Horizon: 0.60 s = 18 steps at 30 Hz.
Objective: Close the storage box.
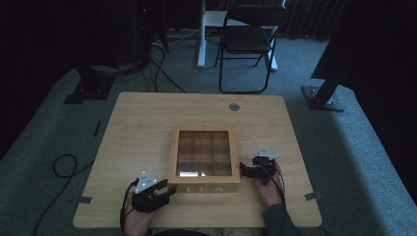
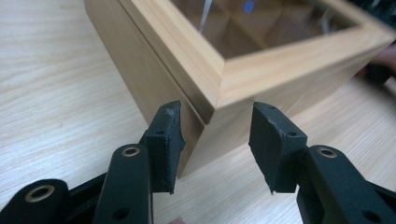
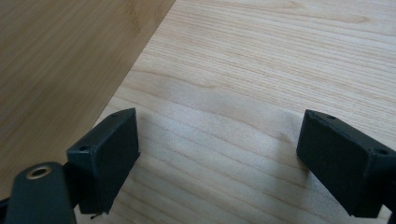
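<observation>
Tabletop grain [image 3: 261,60] behind right gripper [image 3: 217,163]

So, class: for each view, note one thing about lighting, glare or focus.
High view: dim, dark surroundings, with a bright glare patch on the glass lid of the wooden tea box. Left gripper view: the box's far edge blurs. Right gripper view: evenly lit pale wooden table, soft shadows.

Wooden tea box [image 1: 204,186], square, light wood frame with glass lid, closed, sits flat at centre of frame, slightly below the middle. Dark divided compartments visible through the glass ("TEA" lettered on near front wall). Lower-left corner close-up in left gripper view.
</observation>
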Motion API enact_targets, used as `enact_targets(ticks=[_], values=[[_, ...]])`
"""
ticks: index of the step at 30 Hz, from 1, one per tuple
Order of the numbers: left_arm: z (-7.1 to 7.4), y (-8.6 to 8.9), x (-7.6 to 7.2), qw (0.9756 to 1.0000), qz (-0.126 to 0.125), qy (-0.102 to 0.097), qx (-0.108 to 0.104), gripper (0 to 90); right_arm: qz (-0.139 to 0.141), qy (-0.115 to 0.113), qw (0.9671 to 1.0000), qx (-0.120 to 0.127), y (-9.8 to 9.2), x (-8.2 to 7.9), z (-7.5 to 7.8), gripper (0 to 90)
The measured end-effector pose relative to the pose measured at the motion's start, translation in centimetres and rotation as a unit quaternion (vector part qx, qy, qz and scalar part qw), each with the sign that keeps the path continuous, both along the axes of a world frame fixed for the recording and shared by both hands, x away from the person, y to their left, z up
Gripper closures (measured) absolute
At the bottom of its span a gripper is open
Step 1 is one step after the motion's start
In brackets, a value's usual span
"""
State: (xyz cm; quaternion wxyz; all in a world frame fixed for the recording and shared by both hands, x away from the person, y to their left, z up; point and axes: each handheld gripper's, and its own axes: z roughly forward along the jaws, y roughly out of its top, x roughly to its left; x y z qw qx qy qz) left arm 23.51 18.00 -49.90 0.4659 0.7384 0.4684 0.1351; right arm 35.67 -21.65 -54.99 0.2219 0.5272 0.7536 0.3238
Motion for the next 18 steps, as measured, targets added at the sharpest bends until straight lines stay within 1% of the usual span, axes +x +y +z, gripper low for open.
enact_targets(ticks=[2, 3, 5, 7, 9, 12, 18], values=[[0.3, 0.6, -0.1, 0.9999, 0.01, -0.006, -0.01, 53.2, 0.0, 0.0, 1.0, 0.0, 0.0, 0.0, 0.0, 12.5], [0.3, 1.0, -0.2, 0.9997, 0.017, -0.005, -0.016, 53.2, 0.0, 0.0, 1.0, 0.0, 0.0, 0.0, 0.0, 12.5], [0.3, 1.5, -0.1, 0.9994, 0.028, -0.004, -0.022, 53.2, 0.0, 0.0, 1.0, 0.0, 0.0, 0.0, 0.0, 12.5], [0.3, 1.9, -0.1, 0.999, 0.035, -0.004, -0.029, 52.5, 0.0, 0.0, 1.0, 0.0, 0.0, 0.0, 0.0, 12.5], [0.4, 2.1, 0.0, 0.9988, 0.04, -0.01, -0.028, 52.3, 0.0, 0.0, 1.0, 0.0, 0.0, 0.0, 0.0, 12.5], [0.5, 2.2, 0.0, 0.9982, 0.048, -0.014, -0.032, 52.1, 0.0, 0.0, 1.0, 0.0, 0.0, 0.0, 0.0, 12.5], [0.5, 2.6, 0.1, 0.9978, 0.058, -0.013, -0.031, 51.5, 0.0, 0.0, 1.0, 0.0, 0.0, 0.0, 0.0, 12.5]])
